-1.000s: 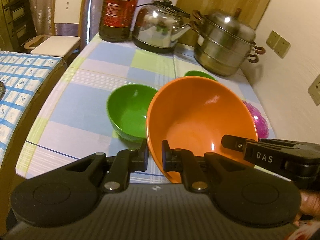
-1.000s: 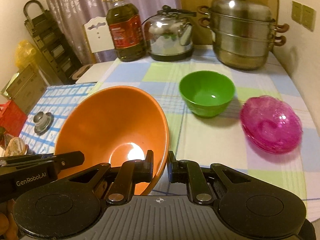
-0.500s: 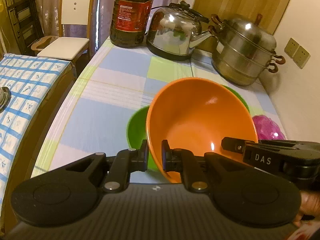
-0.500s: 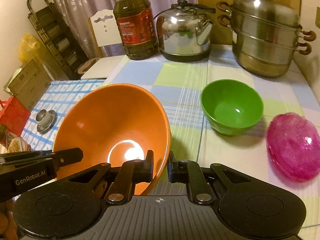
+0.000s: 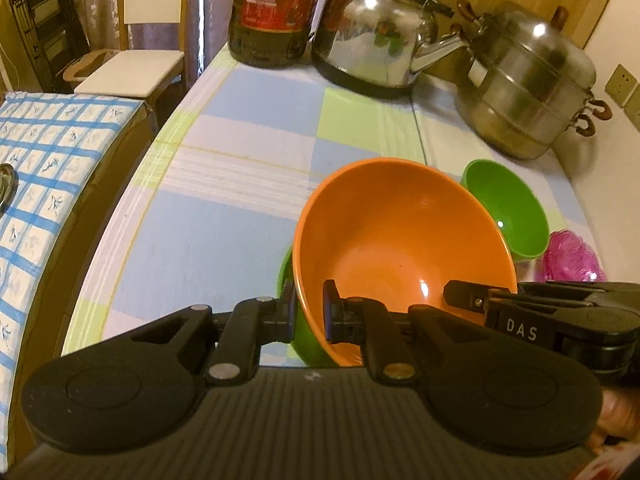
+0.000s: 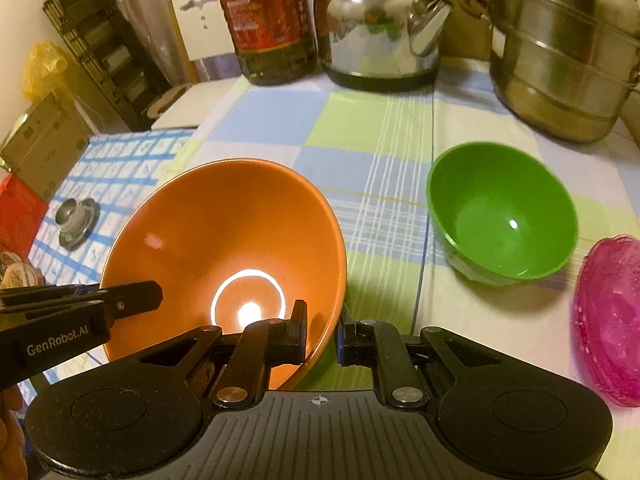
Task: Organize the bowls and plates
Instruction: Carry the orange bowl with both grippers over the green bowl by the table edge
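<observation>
Both grippers hold one large orange bowl [image 5: 400, 240] by its rim, above the checked table. My left gripper [image 5: 310, 316] is shut on the bowl's left rim. My right gripper [image 6: 322, 330] is shut on its right rim; the bowl also shows in the right wrist view [image 6: 224, 256]. A green bowl [image 5: 286, 280] sits under the orange bowl, mostly hidden. A second green bowl [image 6: 502, 212] stands on the table to the right, also in the left wrist view [image 5: 506, 208]. A pink glass plate [image 6: 610, 320] lies at the far right.
At the back of the table stand an oil bottle [image 6: 266, 20], a steel kettle [image 6: 380, 24] and a stacked steel steamer pot [image 6: 568, 44]. A lower table with blue checked cloth [image 5: 36, 168] and a white chair [image 5: 140, 40] are on the left. A wall runs along the right.
The orange bowl, held by both grippers, has moved forward and over the near green bowl, which is now almost covered. The back-row pots appear closer.
</observation>
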Demonstrator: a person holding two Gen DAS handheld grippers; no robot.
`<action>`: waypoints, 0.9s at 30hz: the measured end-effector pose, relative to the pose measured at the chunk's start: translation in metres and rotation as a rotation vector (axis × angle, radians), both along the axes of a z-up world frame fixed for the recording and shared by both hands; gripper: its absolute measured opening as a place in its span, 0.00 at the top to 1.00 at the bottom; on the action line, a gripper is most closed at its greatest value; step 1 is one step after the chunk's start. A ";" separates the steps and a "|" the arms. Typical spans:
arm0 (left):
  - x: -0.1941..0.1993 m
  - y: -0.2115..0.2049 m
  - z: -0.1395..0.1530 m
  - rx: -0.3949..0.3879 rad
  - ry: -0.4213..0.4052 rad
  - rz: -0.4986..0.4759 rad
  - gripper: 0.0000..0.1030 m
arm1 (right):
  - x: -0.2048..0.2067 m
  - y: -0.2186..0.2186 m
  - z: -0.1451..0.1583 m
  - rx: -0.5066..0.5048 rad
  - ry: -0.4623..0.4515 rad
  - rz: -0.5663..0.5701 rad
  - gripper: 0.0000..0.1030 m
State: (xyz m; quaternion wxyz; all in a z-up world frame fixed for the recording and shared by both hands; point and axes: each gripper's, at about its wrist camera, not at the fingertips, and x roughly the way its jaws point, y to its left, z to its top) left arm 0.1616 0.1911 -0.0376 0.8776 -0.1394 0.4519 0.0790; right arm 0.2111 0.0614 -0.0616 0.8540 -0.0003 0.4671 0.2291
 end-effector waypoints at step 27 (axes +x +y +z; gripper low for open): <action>0.002 0.003 -0.024 0.006 0.024 0.006 0.90 | -0.004 0.029 -0.017 -0.176 -0.045 0.087 0.85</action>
